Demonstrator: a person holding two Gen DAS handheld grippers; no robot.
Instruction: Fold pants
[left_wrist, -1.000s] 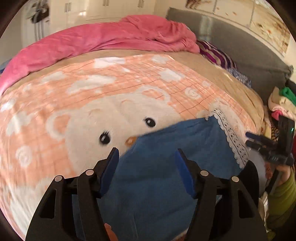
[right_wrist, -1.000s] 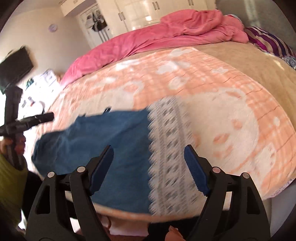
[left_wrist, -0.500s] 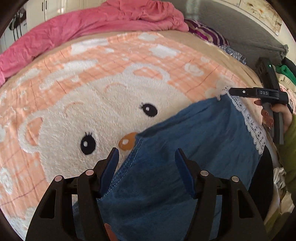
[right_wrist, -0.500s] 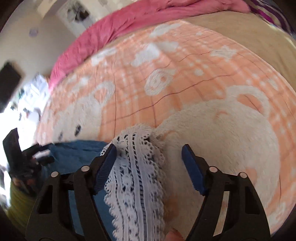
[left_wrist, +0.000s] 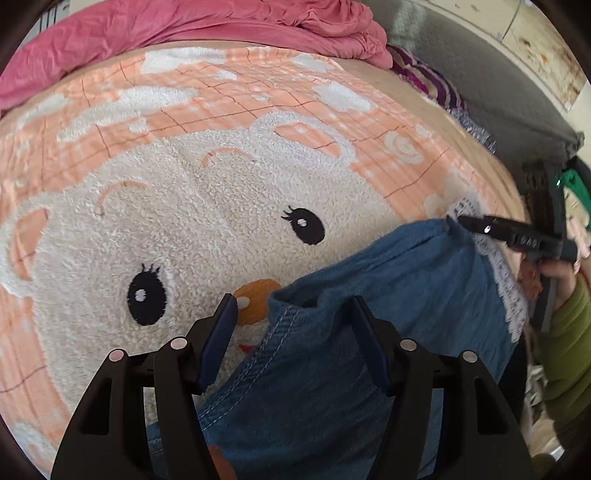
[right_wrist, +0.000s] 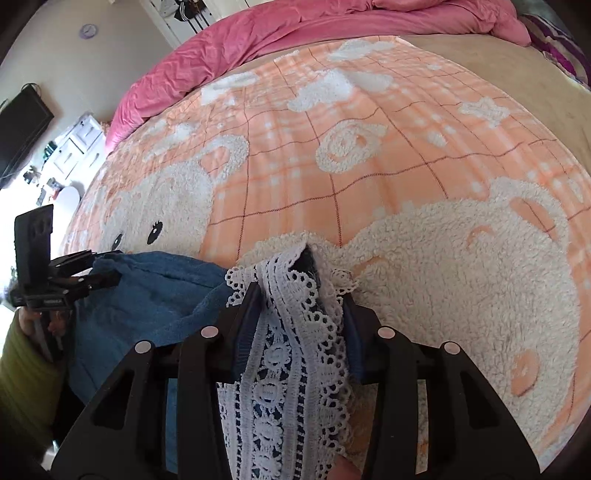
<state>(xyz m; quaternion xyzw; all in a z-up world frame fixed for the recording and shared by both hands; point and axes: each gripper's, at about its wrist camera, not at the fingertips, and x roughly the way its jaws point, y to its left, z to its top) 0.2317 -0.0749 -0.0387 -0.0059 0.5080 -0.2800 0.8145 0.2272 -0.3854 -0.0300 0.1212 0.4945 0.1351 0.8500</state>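
Observation:
Blue denim pants (left_wrist: 369, 332) with a white lace hem (right_wrist: 291, 350) lie at the near edge of the bed on an orange bear blanket (left_wrist: 221, 184). My left gripper (left_wrist: 295, 332) is open, its jaws either side of the stitched waist corner, fabric between them. My right gripper (right_wrist: 295, 317) is closed in on the lace hem, bunching it between the jaws. In the left wrist view the right gripper (left_wrist: 476, 227) sits at the far lace end (left_wrist: 506, 284). In the right wrist view the left gripper (right_wrist: 88, 275) sits at the blue waist end (right_wrist: 147, 295).
A pink duvet (left_wrist: 184, 26) is heaped along the far side of the bed, also in the right wrist view (right_wrist: 295, 33). A grey headboard (left_wrist: 498, 85) and striped pillow (left_wrist: 432, 81) are at the right. White cabinets (right_wrist: 74, 147) and a black screen (right_wrist: 22, 122) stand off to the left.
Both grippers moved down and forward to the pants. The right jaws narrowed from wide open onto the lace hem. The left gripper stayed open and came closer to the waist corner.

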